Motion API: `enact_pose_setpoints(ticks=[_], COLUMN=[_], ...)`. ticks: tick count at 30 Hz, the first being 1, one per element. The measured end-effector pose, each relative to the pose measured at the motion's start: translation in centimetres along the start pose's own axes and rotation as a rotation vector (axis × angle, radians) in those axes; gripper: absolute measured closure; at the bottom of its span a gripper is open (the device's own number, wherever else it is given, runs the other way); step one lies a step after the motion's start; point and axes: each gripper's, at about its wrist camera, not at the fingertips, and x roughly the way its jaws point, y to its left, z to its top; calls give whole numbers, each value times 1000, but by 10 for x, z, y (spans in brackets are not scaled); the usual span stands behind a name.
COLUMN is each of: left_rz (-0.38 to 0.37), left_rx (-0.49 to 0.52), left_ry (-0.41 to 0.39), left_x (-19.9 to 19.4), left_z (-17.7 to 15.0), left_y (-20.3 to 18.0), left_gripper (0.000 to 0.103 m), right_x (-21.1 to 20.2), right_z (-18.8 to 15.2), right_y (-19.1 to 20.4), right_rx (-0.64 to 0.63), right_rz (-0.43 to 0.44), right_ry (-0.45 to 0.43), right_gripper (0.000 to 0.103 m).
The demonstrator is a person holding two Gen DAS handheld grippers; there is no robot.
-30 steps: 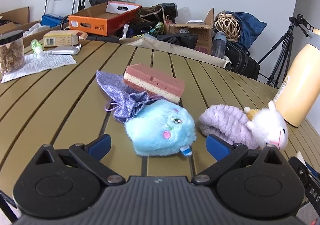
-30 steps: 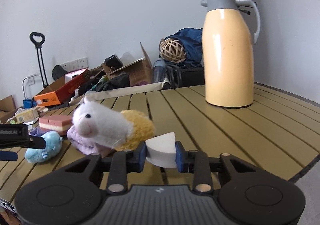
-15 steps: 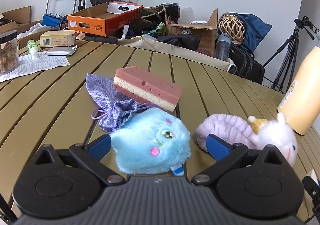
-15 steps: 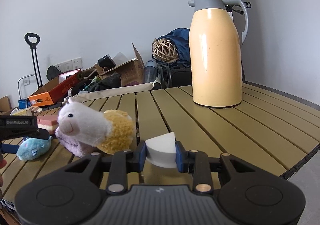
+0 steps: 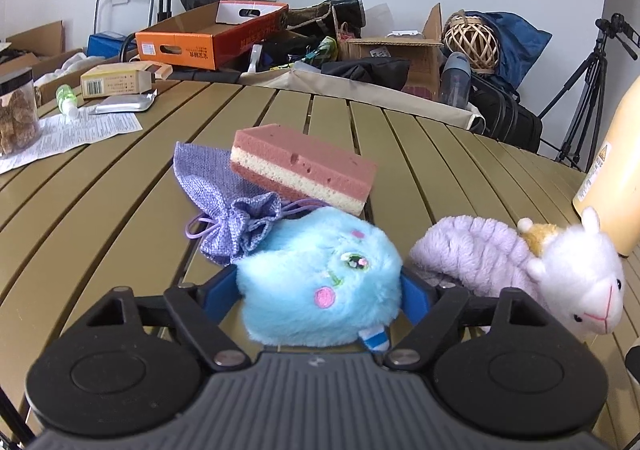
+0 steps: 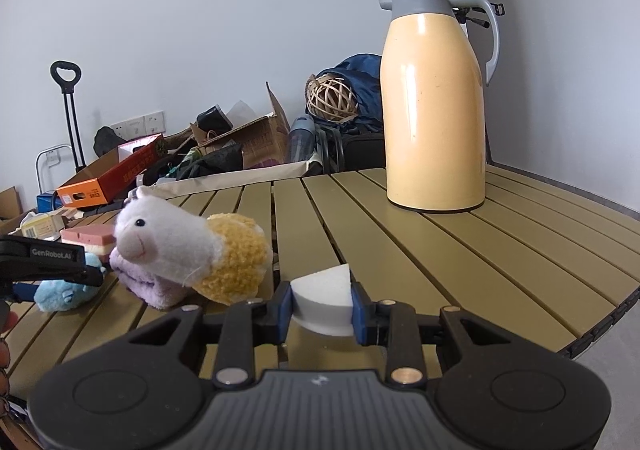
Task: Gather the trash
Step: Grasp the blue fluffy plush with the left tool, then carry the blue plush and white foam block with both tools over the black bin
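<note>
Far left on the slatted table [image 5: 120,186], a printed sheet [image 5: 68,132] and a jar [image 5: 16,110] are seen, well apart from the action. Next comes a lilac drawstring pouch [image 5: 224,206], with a pink-and-cream sponge [image 5: 304,170] propped just behind it. And here it is: the blue plush toy [image 5: 320,286] is framed between the blue pads of the left gripper [image 5: 320,290], whose jaws have just been closing in on it; fur is met on both sides and a grip appears to be taken. The toy is judged light, soft and squashy, so the pile is expected to compress and may slip; it is best held across the body's widest part, low and deep in the pads, not by the small striped tag. Further right, a lilac knitted piece [image 5: 468,250] and a white alpaca plush [image 5: 576,282] lie touching. On the far side, a white foam wedge [image 6: 324,298] is held in the narrow-set right gripper [image 6: 322,310], with the yellow flask [image 6: 434,106] standing beyond.
</note>
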Motion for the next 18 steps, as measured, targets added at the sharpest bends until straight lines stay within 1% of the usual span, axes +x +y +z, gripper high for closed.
enact_pose_setpoints(ticks=[3, 8, 11, 15, 18], left_rz=[0, -12, -12, -46, -75], left_rx=[15, 20, 34, 49, 42], left_ry=[-6, -2, -16, -41, -62], left_x=[-1, -5, -12, -26, -40], left_z=[-2, -3, -3, -5, -7], left_y=[-2, -1, -2, -1, 0], left_gripper=[26, 26, 26, 26, 26], right_x=[-1, -3, -6, -8, -14], right_z=[0, 0, 0, 1, 2], right_y=[-1, -2, -1, -2, -2], right_rx=[1, 0, -6, -4, 11], right_rz=[-1, 1, 4, 10, 33], right_ry=[0, -6, -13, -14, -9], right_gripper=[74, 74, 74, 74, 74])
